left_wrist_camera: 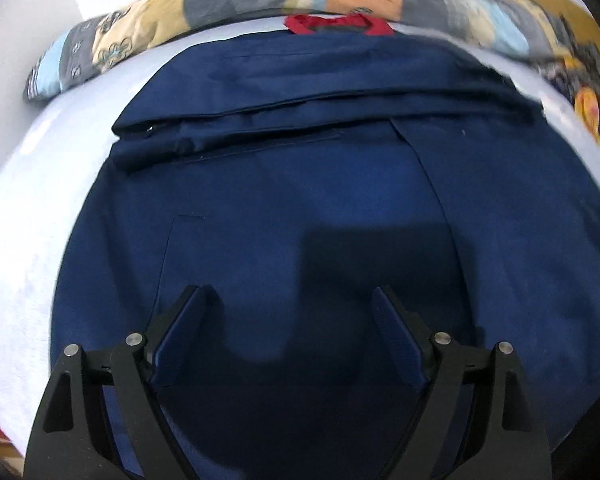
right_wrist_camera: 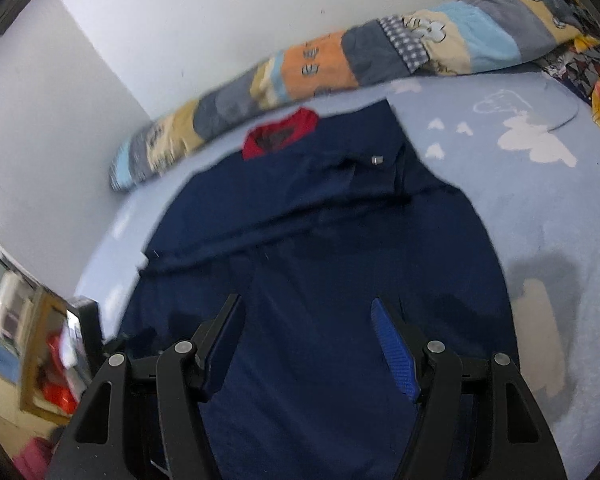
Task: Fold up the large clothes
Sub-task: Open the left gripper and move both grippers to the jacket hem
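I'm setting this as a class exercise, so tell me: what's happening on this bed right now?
A person with a handheld gripper in each hand is folding a navy garment with a red collar, spread on a light blue bedsheet. The sleeves appear already folded across the upper part. The left gripper and right gripper are both open above the lower part, holding nothing. A patchwork quilt lies rolled by the wall.
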Action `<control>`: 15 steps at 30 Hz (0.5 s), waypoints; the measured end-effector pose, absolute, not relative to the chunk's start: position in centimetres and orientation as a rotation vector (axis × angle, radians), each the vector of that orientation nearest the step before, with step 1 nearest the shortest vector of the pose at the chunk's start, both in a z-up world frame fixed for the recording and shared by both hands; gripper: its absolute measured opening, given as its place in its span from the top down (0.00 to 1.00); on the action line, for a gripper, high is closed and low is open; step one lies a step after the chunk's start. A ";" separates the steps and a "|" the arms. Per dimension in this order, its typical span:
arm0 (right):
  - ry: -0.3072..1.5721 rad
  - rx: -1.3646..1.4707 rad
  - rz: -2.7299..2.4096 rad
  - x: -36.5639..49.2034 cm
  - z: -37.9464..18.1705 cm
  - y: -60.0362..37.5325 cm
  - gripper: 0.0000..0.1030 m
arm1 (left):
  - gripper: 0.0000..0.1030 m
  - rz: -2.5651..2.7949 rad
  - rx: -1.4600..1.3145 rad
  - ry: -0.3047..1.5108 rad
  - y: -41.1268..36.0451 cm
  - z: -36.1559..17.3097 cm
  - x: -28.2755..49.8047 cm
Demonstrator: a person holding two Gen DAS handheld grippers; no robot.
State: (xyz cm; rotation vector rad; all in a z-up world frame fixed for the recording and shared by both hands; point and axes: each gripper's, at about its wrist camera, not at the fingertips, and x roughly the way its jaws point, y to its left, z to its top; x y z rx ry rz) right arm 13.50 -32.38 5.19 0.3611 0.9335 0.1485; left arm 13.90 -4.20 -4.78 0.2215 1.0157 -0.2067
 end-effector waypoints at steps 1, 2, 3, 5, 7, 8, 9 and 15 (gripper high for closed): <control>0.961 0.344 0.150 13.6 4.5 -32.0 0.34 | 0.17 -0.211 0.213 1.021 -4.2 -4.5 13.8; 0.987 0.327 0.147 13.6 3.8 -31.6 0.34 | 0.17 -0.222 0.190 1.014 -4.1 -3.9 13.4; 1.014 0.301 0.136 13.6 3.0 -31.2 0.34 | 0.17 -0.233 0.171 0.999 -3.8 -3.4 12.7; 1.056 0.253 0.122 13.5 1.9 -30.6 0.34 | 0.17 -0.249 0.155 0.968 -3.7 -2.4 11.2; 1.082 0.220 0.112 13.0 1.2 -30.2 0.34 | 0.17 -0.255 0.152 0.962 -3.6 -2.1 10.1; 1.087 0.214 0.115 12.7 1.1 -30.1 0.34 | 0.17 -0.252 0.146 0.963 -3.5 -2.3 9.3; 1.092 0.207 0.122 12.3 1.0 -29.9 0.34 | 0.17 -0.256 0.137 0.972 -3.2 -2.6 8.7; 1.111 0.144 0.110 9.8 0.3 -28.1 0.35 | 0.15 -0.221 0.165 1.005 -3.0 -4.8 6.1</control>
